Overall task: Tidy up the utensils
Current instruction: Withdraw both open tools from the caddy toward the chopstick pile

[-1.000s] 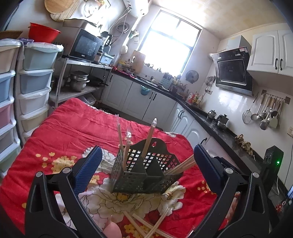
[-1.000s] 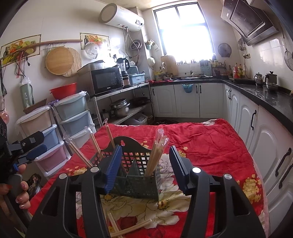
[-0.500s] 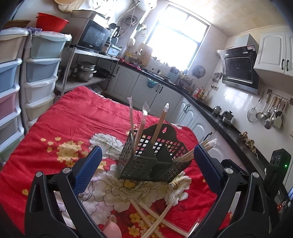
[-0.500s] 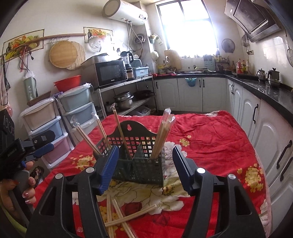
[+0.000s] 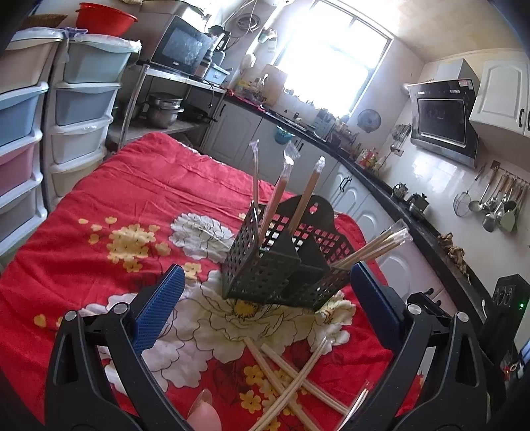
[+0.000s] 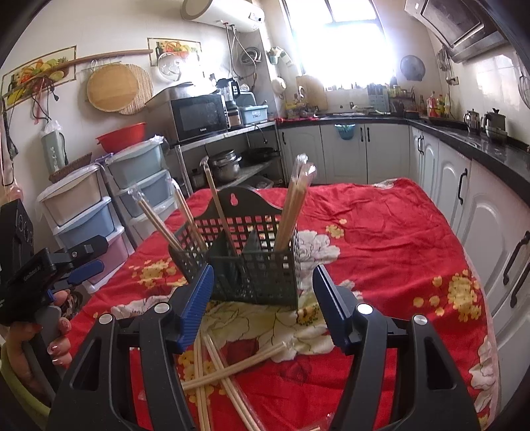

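Kitchen tabletop, red floral cloth (image 6: 381,232) | black caddy (image 6: 255,272) mid-cloth, loose chopsticks (image 6: 228,371) crossed near me | I hold left hand-held gripper (image 5: 265,311) and right hand-held gripper (image 6: 261,308) apart, empty | risk: grabbing crossed sticks scatters them.

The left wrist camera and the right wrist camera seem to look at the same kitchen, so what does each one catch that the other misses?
Only the left wrist view shows the ladles hanging on the wall rail. Only the right wrist view shows the white water heater, the round woven mats, and the left gripper held in a hand. Both show the black basket with wrapped chopsticks standing in it, loose chopsticks on the red cloth, and the microwave.
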`<state>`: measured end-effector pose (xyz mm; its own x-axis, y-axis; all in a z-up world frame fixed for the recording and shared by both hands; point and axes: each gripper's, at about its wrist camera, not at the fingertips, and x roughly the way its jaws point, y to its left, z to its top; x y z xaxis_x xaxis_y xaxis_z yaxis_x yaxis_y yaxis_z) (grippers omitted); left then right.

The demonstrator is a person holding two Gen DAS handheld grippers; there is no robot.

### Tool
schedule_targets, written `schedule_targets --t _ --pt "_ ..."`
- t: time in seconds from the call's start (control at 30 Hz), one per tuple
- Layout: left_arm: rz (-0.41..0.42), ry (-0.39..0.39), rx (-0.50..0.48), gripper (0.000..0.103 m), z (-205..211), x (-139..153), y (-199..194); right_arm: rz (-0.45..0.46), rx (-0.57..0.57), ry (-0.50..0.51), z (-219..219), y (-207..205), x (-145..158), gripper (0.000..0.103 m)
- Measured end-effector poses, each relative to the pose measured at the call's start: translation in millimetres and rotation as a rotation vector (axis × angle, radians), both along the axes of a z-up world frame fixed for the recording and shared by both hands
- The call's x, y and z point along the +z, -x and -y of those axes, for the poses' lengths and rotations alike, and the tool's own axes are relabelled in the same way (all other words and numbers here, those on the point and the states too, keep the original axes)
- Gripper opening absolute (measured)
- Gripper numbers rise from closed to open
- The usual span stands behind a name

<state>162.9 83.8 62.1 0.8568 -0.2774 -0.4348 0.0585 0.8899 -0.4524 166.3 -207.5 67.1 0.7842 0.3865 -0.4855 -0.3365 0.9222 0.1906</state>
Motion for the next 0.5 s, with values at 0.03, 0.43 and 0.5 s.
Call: schedule_targets --t 0.03,0.43,0.5 --pt "-0.005 -0.001 -0.003 0.092 0.4 -1.8 -0.1 -0.004 0.001 0.002 0.1 1.1 -1.6 0.06" --pt "-0.066 0.003 -0.024 0.092 6.2 -21.9 0.9 -0.076 0.007 0.013 5.9 12.0 -24.9 0.06" --pt "-0.075 0.004 -0.03 0.092 7.0 -24.6 0.5 -0.089 0.008 0.019 6.3 12.6 -29.2 0.06"
